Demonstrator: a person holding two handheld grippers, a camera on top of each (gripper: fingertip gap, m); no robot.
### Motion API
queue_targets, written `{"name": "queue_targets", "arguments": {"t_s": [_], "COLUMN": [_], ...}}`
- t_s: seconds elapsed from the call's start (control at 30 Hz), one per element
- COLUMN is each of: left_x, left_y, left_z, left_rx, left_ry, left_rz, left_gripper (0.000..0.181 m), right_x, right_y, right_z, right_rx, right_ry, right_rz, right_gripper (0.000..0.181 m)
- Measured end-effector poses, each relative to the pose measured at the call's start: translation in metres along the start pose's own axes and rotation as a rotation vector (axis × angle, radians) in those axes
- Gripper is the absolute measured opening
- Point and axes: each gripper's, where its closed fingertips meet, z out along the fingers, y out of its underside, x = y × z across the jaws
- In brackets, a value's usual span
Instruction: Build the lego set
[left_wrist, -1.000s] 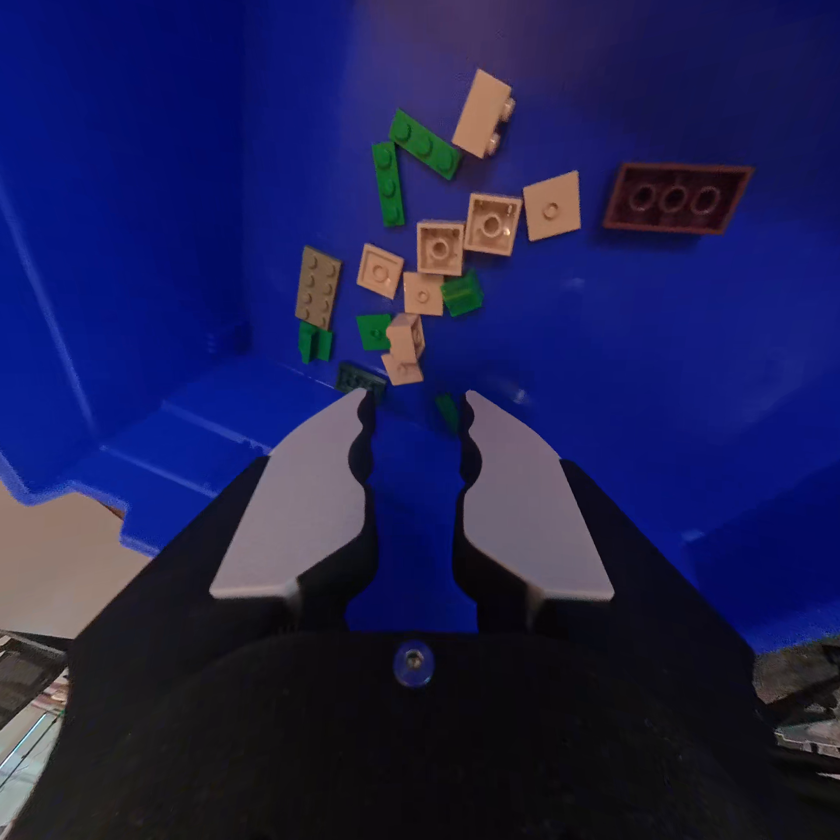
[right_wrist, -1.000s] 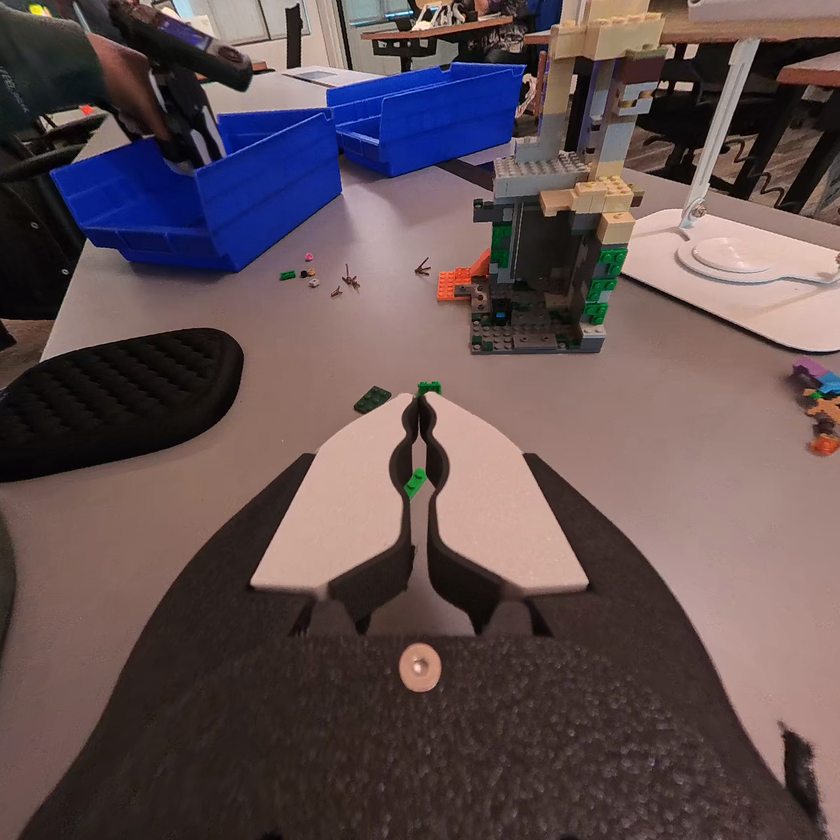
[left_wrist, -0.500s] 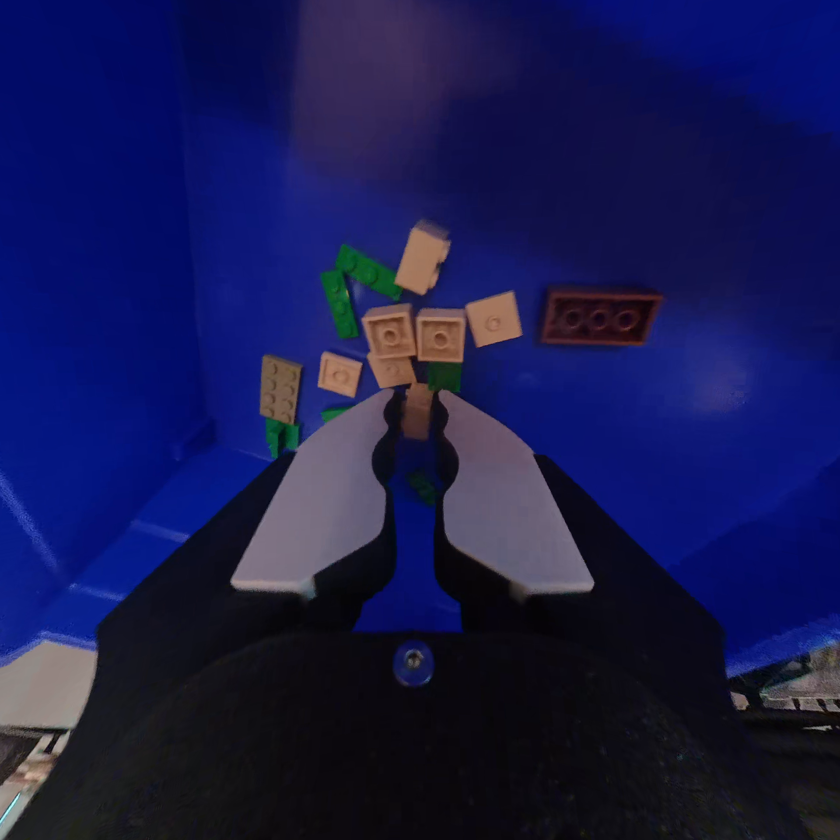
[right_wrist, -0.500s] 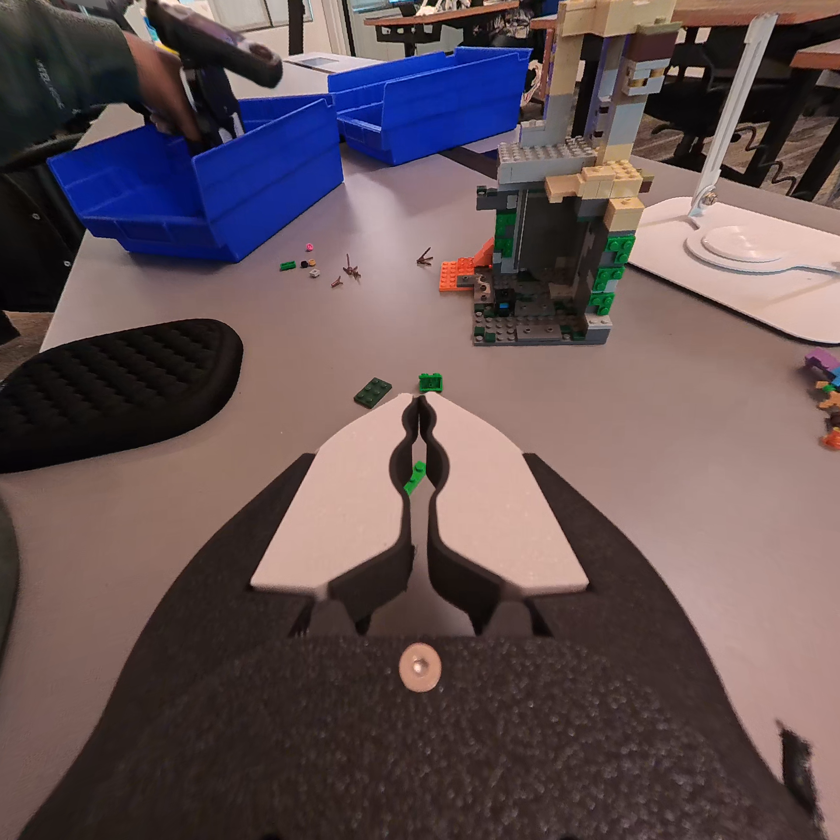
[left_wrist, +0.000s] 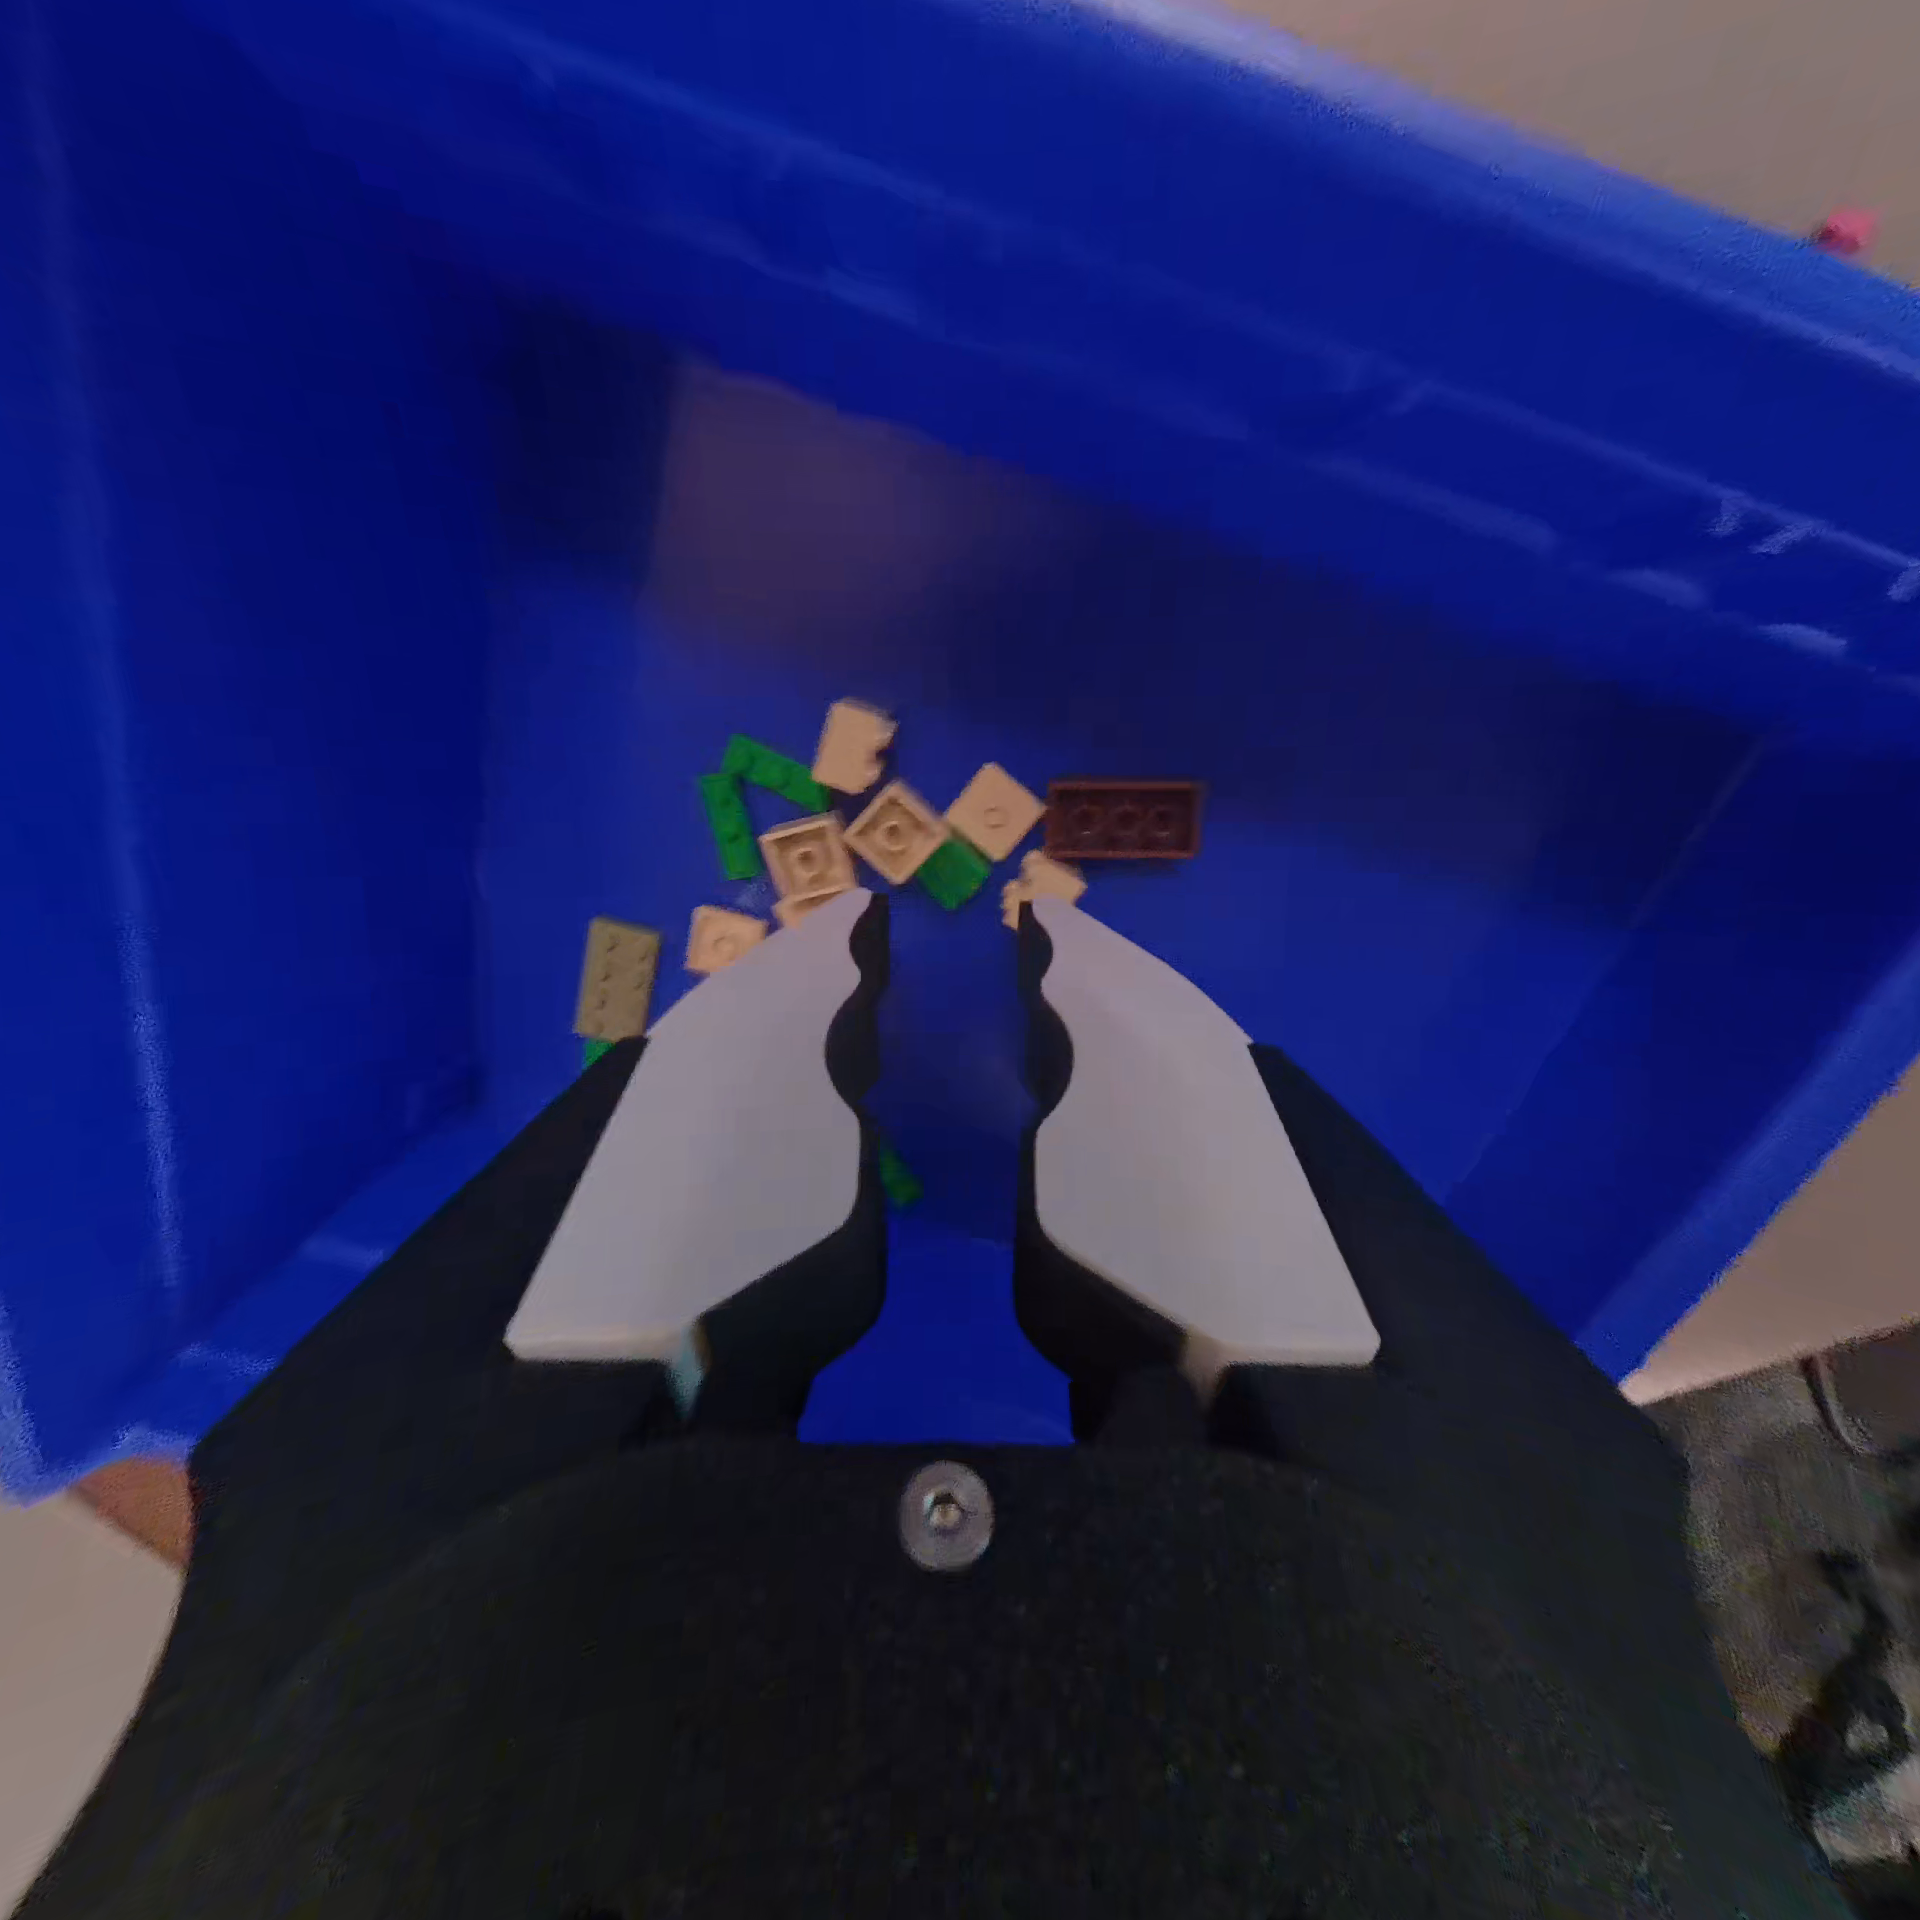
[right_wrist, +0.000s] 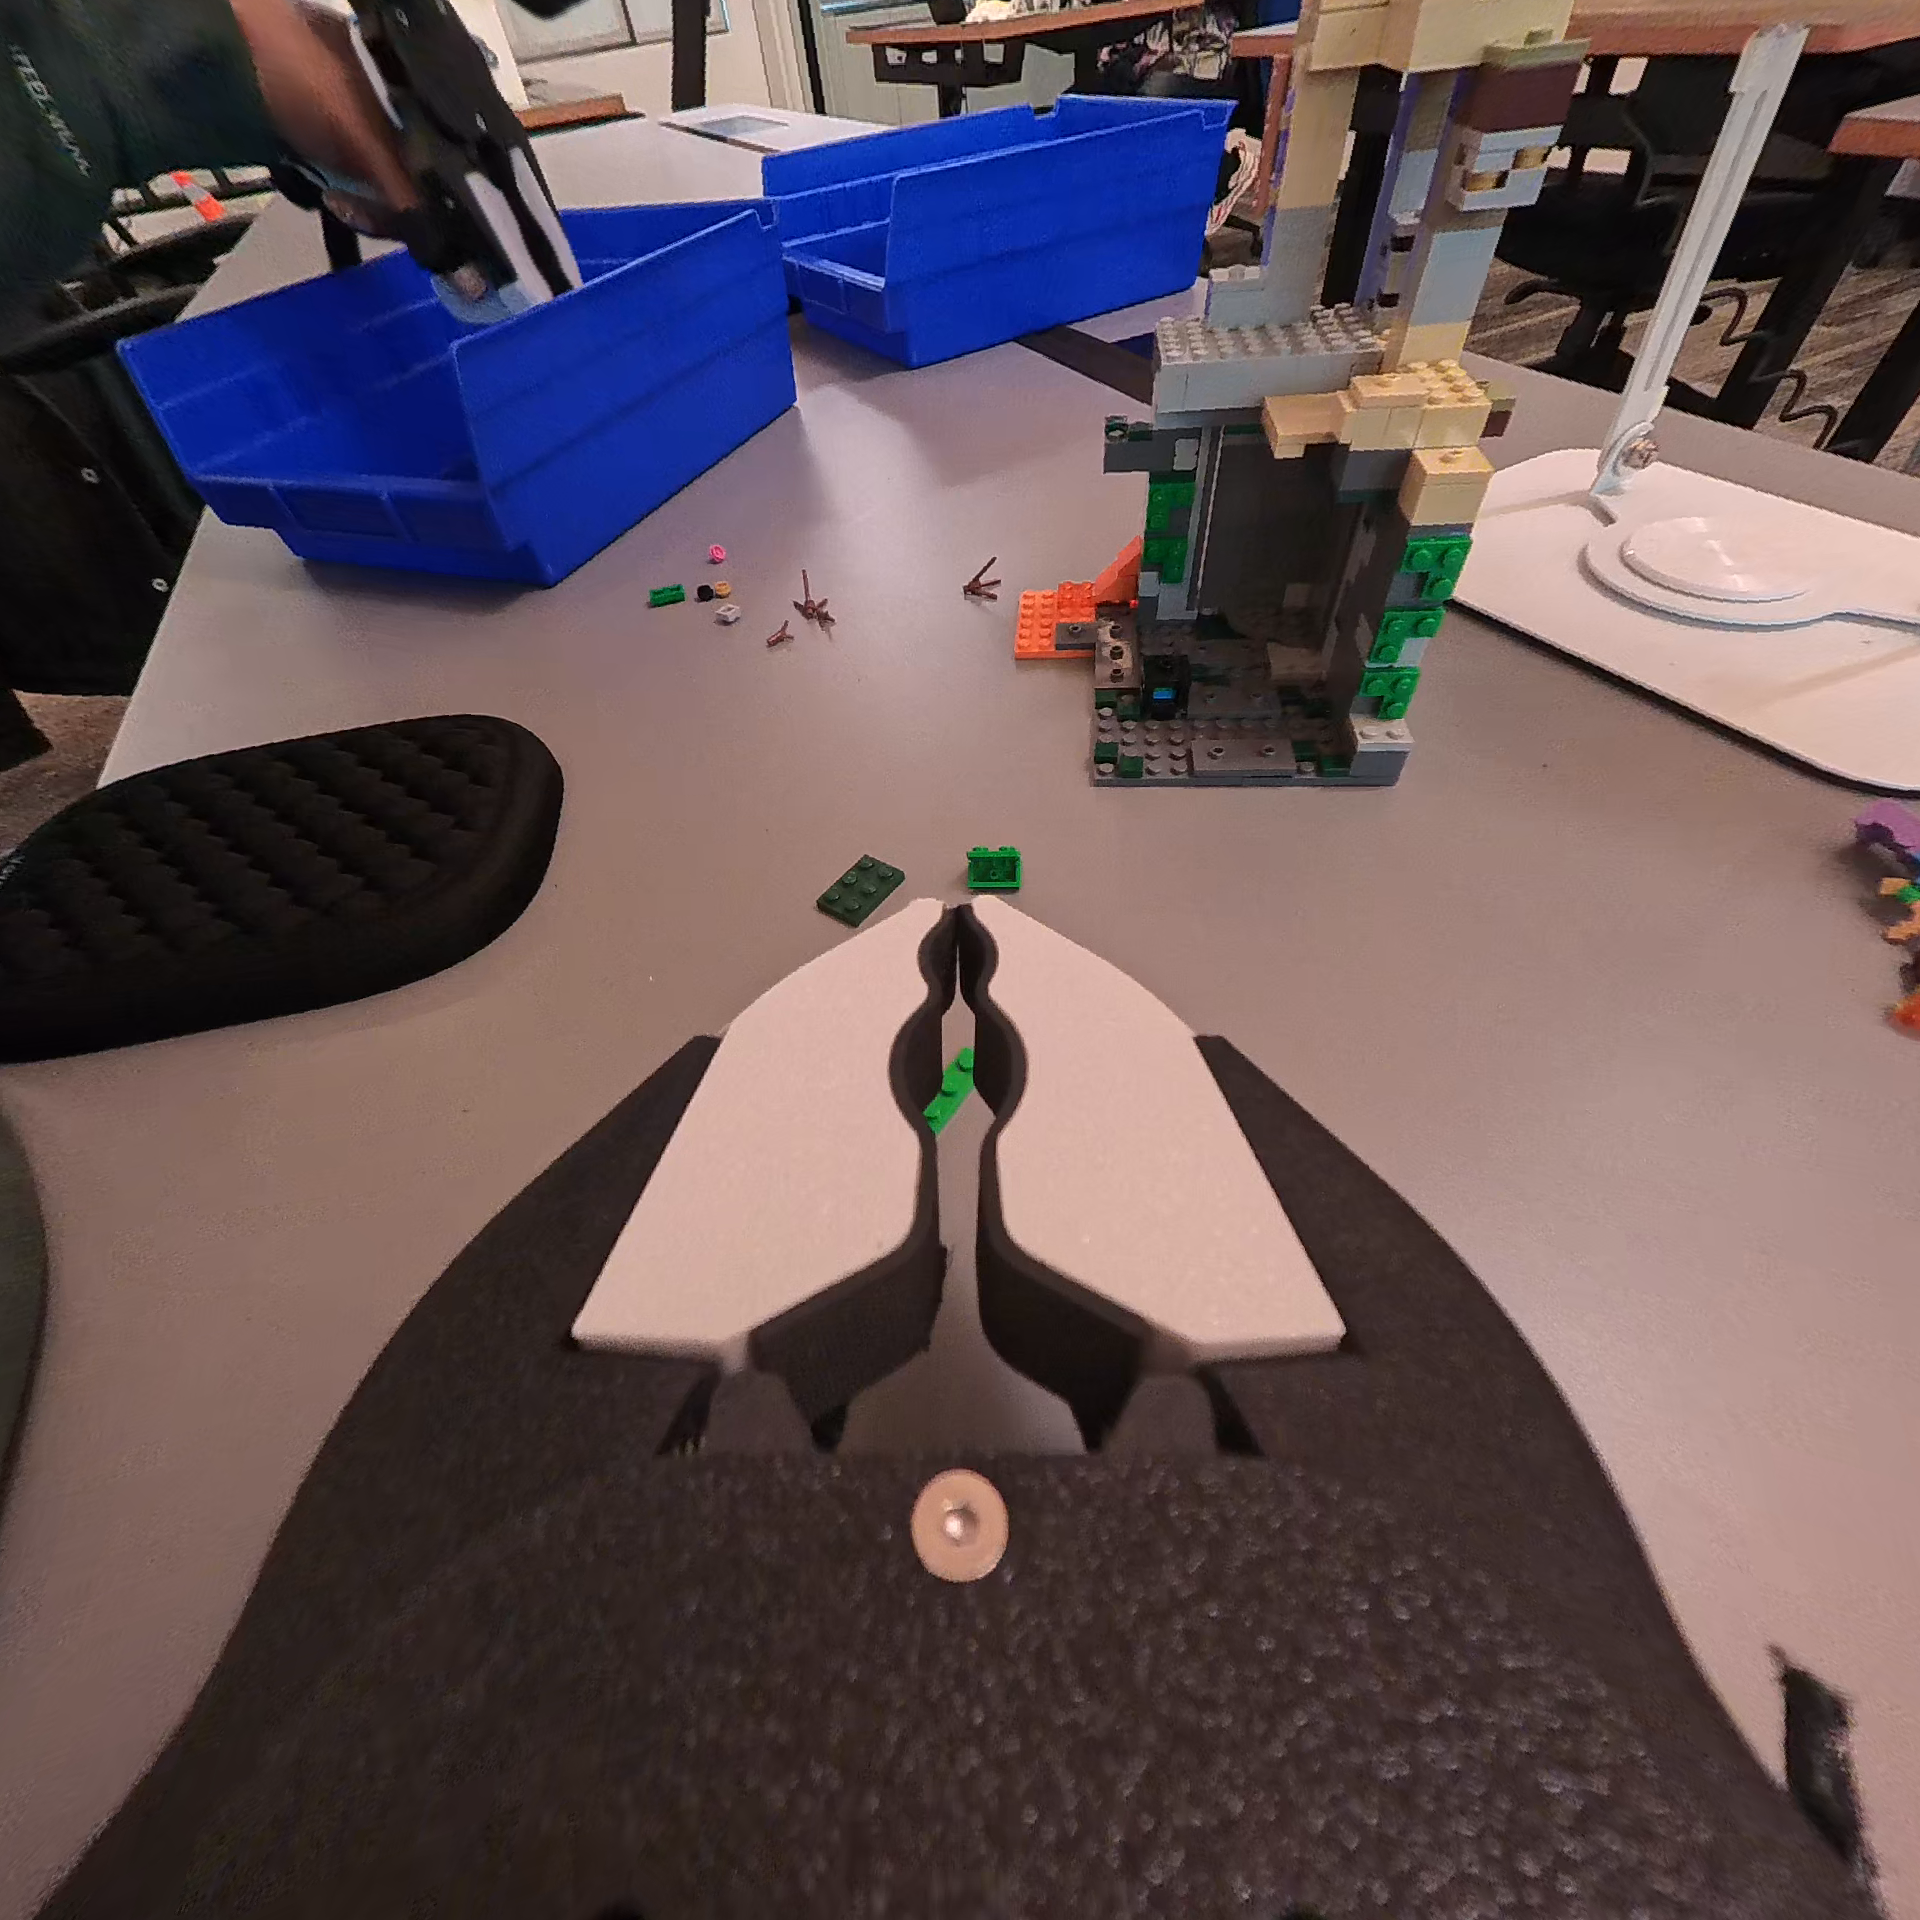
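Observation:
My left gripper (left_wrist: 948, 909) is open and empty inside a blue bin (left_wrist: 312, 520), just above a heap of tan plates (left_wrist: 894, 831) and green plates (left_wrist: 732, 821). A small tan piece (left_wrist: 1044, 883) lies at its right fingertip. A brown plate (left_wrist: 1124, 821) lies to the right. In the right wrist view the left gripper (right_wrist: 488, 239), held by a hand, dips into the same bin (right_wrist: 623, 416). My right gripper (right_wrist: 956, 914) is shut on a small green plate (right_wrist: 951, 1091), low over the grey table. The partly built lego tower (right_wrist: 1278, 582) stands ahead to the right.
A dark green plate (right_wrist: 860, 889) and a green brick (right_wrist: 994, 869) lie just beyond my right fingertips. A black pad (right_wrist: 260, 873) lies to the left. Small loose pieces (right_wrist: 727, 597), a second blue bin (right_wrist: 997, 229) and a white stand base (right_wrist: 1714, 603) lie farther off. Across from one pair of fingers to the other is roughly 55 centimetres. The partly built lego tower (right_wrist: 1278, 582) is about 20 centimetres from my right fingertips.
My left gripper closed around a tan piece half a second ago and is now open again, pulled back higher in the bin. My right gripper has drifted slightly, still shut.

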Motion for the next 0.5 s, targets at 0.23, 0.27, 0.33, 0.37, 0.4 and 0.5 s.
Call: {"name": "queue_targets", "arguments": {"t_s": [0.23,0.27,0.33,0.37,0.4,0.5], "left_x": [-0.053,-0.058,-0.064,-0.066,-0.067,-0.067], "left_y": [0.016,0.020,0.026,0.028,0.031,0.034], "left_z": [-0.010,-0.009,-0.007,-0.005,-0.003,0.006], "left_rx": [-0.005,-0.018,-0.044,-0.058,-0.075,-0.125], "left_ry": [-0.173,-0.188,-0.210,-0.217,-0.223,-0.238], "left_rz": [-0.112,-0.119,-0.117,-0.113,-0.107,-0.069], "left_gripper": [0.023,0.022,0.022,0.021,0.021,0.021], "right_x": [0.000,0.000,0.000,0.000,0.000,0.000], "right_y": [0.000,0.001,0.003,0.003,0.004,0.006], "right_z": [0.000,0.000,0.001,0.002,0.002,0.003], "right_rx": [-0.002,-0.004,-0.010,-0.013,-0.015,-0.021], "right_ry": [0.001,-0.001,-0.003,-0.004,-0.004,-0.008], "right_rz": [-0.003,-0.002,0.001,0.003,0.004,0.009], "right_gripper": [0.000,0.000,0.000,0.000,0.000,0.000]}}
